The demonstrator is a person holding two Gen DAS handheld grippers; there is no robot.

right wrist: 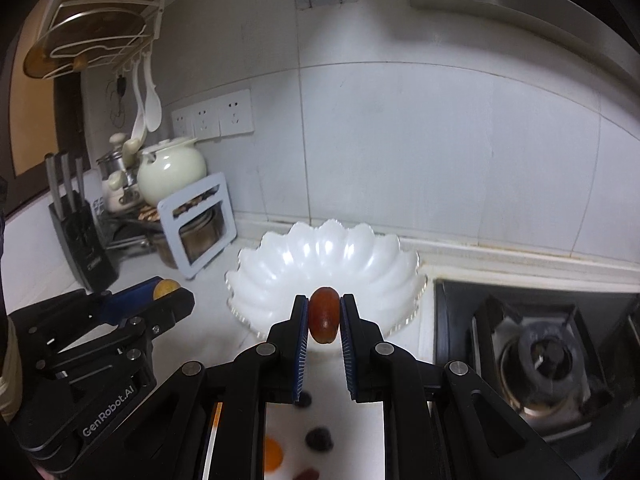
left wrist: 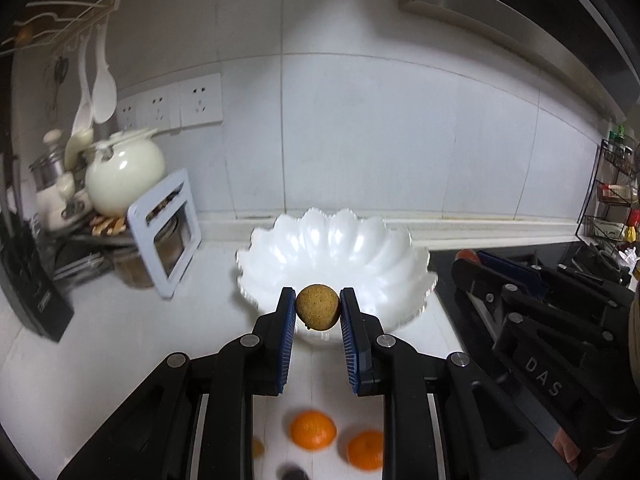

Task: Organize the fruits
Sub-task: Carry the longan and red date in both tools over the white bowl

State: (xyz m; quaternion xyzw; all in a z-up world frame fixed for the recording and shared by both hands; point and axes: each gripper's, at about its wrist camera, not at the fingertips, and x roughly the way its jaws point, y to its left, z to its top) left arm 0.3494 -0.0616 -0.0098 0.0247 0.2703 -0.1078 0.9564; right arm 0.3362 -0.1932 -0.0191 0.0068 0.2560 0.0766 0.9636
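The left gripper point(left wrist: 318, 308) is clamped on a small round tan-brown fruit point(left wrist: 317, 307), its blue pads pressing both sides — the fruit rides at the fingertips, in front of the near rim of the white scalloped bowl point(left wrist: 360, 248). From the left wrist view that bowl sits at twelve o'clock of the gripper, on the white countertop point(left wrist: 120, 320), and its inside shows bare and glossy. Over at three o'clock the right gripper point(left wrist: 476, 258) comes into frame, a speck of red just showing at its tip.

From the right wrist view, the right gripper point(right wrist: 324, 316) is closed on an oblong reddish-brown fruit point(right wrist: 324, 314), held upright between the pads, again just before the bowl point(right wrist: 280, 272). At nine o'clock the left gripper point(right wrist: 170, 290) appears side-on with the tan fruit point(right wrist: 166, 287) peeking out of its tip.

Down at six o'clock, blurred on the counter, lie two oranges point(left wrist: 313, 430) and point(left wrist: 365, 450), plus a dark fruit point(right wrist: 319, 439) under the right gripper. A gas burner point(right wrist: 548, 356) sits at four o'clock — and a cream teapot point(right wrist: 170, 172) at ten, behind a pale blue frame point(right wrist: 196, 228).
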